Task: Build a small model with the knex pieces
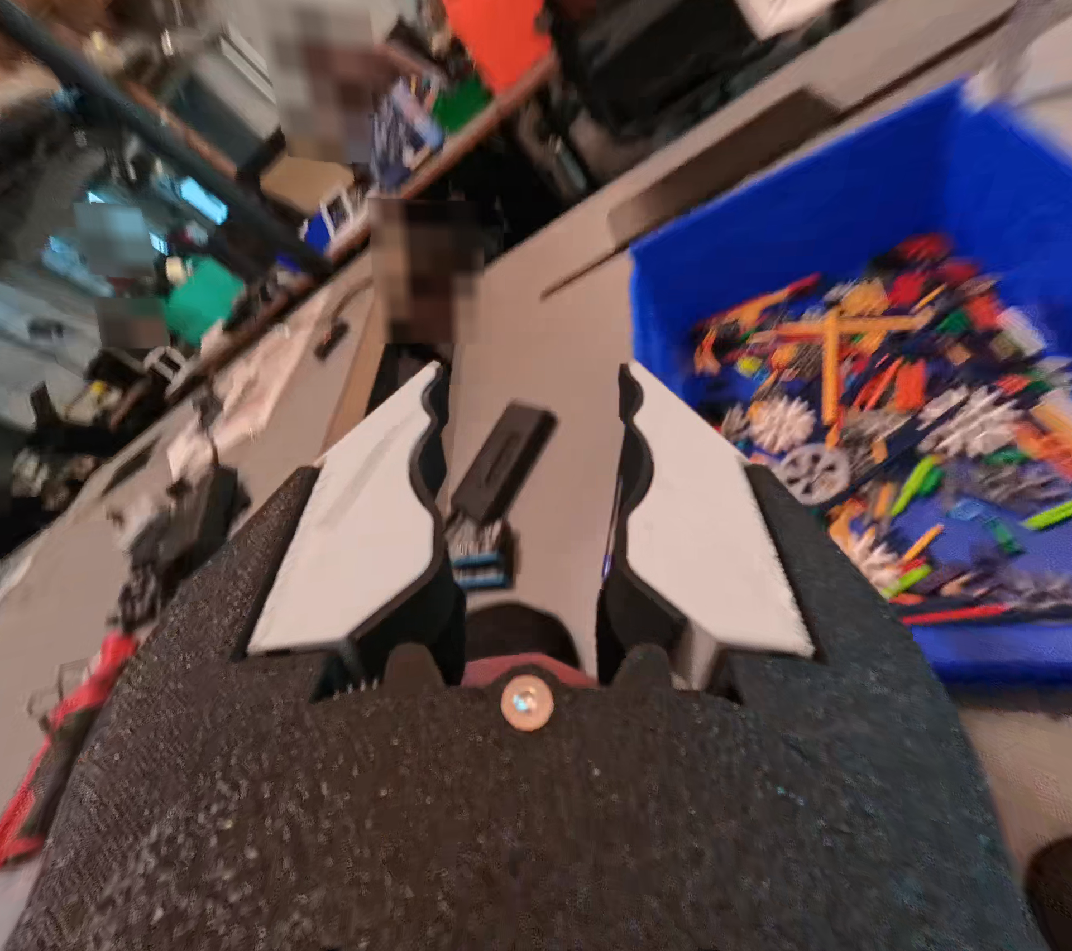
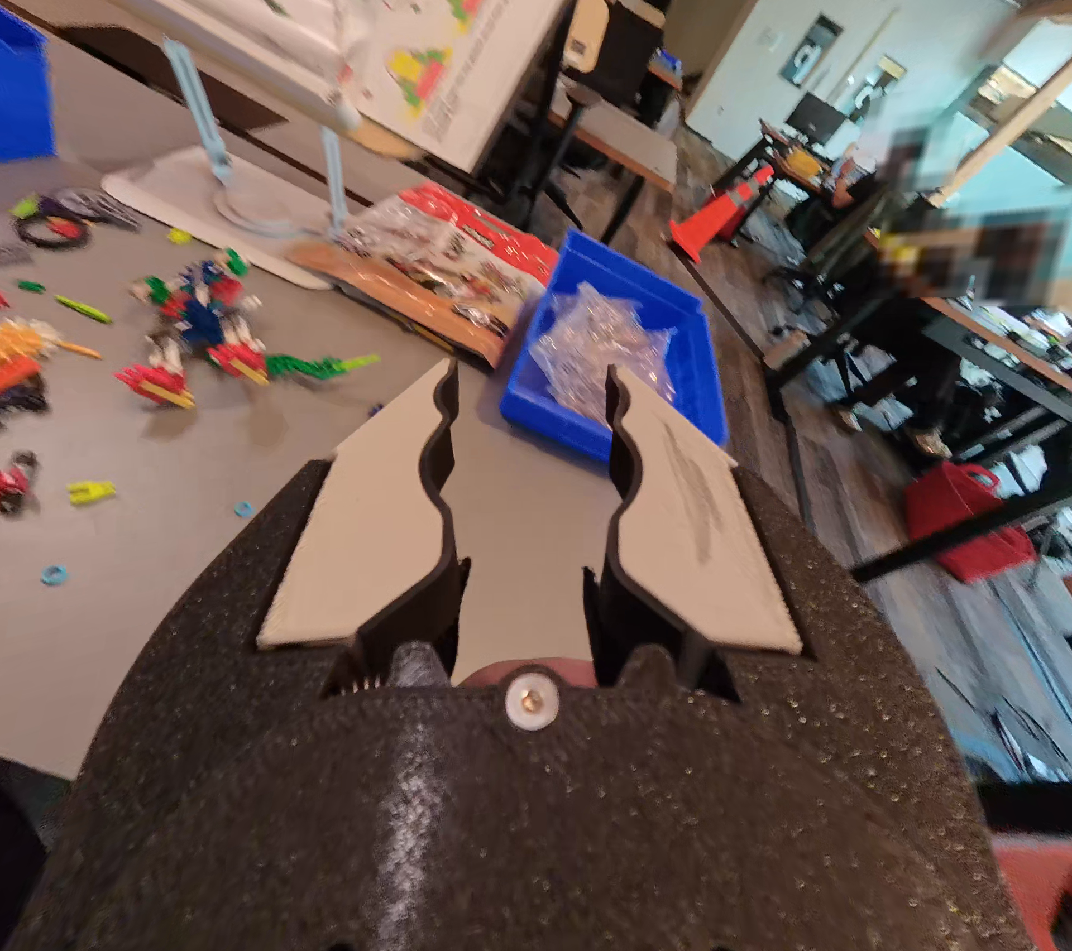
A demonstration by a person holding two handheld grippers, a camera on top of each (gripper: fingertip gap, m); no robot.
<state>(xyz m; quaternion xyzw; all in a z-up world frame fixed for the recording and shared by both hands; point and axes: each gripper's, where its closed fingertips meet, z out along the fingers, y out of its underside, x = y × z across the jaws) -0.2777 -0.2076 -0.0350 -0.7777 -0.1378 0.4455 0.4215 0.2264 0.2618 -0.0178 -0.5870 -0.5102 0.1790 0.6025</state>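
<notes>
Gaping empty, two grippers: left gripper near one blue bin

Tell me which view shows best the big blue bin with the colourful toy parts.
The left wrist view: the big blue bin lies open beside the left gripper, its parts visible though blurred. The right wrist view shows only a blue corner at its left edge, probably the same bin.

Both wrist cams close above grey table; tilted, facing outward.

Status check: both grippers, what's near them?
Left gripper open, empty, over black USB hub; big blue bin of toy parts beside. Right gripper open, empty, near small blue bin.
</notes>
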